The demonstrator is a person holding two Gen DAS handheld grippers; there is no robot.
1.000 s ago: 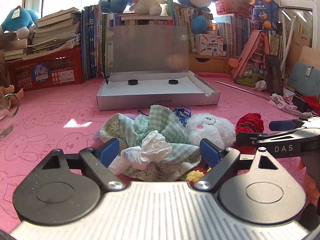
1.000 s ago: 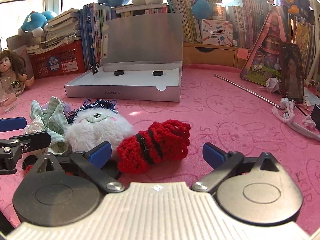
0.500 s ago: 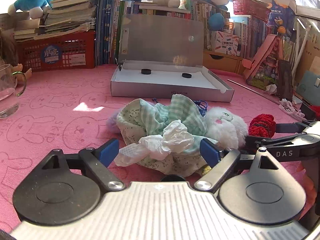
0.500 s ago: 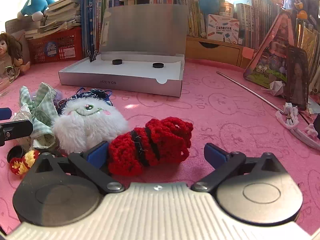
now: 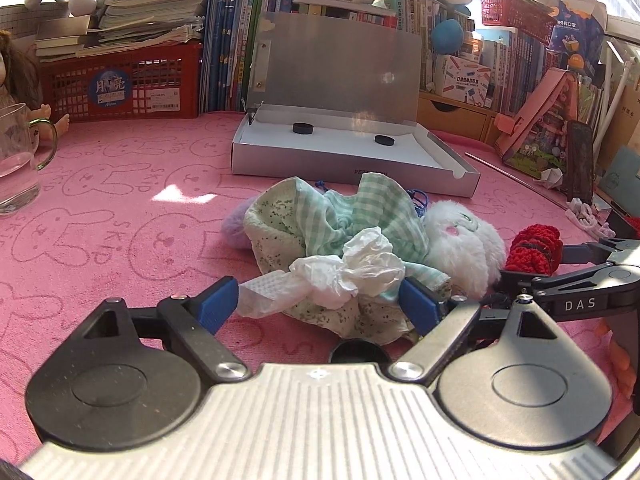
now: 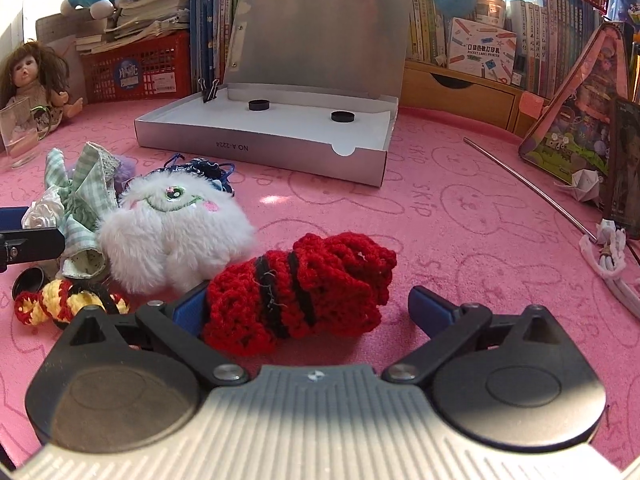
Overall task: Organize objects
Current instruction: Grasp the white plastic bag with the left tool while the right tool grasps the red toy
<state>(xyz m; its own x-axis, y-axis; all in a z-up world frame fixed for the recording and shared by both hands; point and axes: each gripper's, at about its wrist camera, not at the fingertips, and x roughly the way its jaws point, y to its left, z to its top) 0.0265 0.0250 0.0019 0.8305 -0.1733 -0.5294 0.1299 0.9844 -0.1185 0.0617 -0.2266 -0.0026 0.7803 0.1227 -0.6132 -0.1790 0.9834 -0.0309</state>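
A pile lies on the pink mat: a crumpled white tissue (image 5: 352, 276), a green checked cloth (image 5: 360, 216), a white fluffy toy (image 5: 464, 240) and a red crocheted piece (image 5: 534, 250). My left gripper (image 5: 320, 304) is open, its jaws either side of the tissue. My right gripper (image 6: 308, 312) is open around the red crocheted piece (image 6: 304, 292), with the left jaw against it. The white fluffy toy (image 6: 172, 228), the checked cloth (image 6: 80, 200) and a yellow-red crocheted piece (image 6: 60, 304) lie to its left. An open silver box (image 5: 352, 152) stands behind the pile.
A glass mug (image 5: 16, 160) stands at the far left, a doll (image 6: 32, 80) behind it. A red basket (image 5: 124, 84), books and plush toys line the back. A thin metal rod (image 6: 528, 188) and white cord (image 6: 608, 256) lie right. A black cap (image 6: 28, 280) lies by the pile.
Both grippers have moved forward and lower toward the pile. The tissue now sits between the left jaws and the red crocheted piece between the right jaws.
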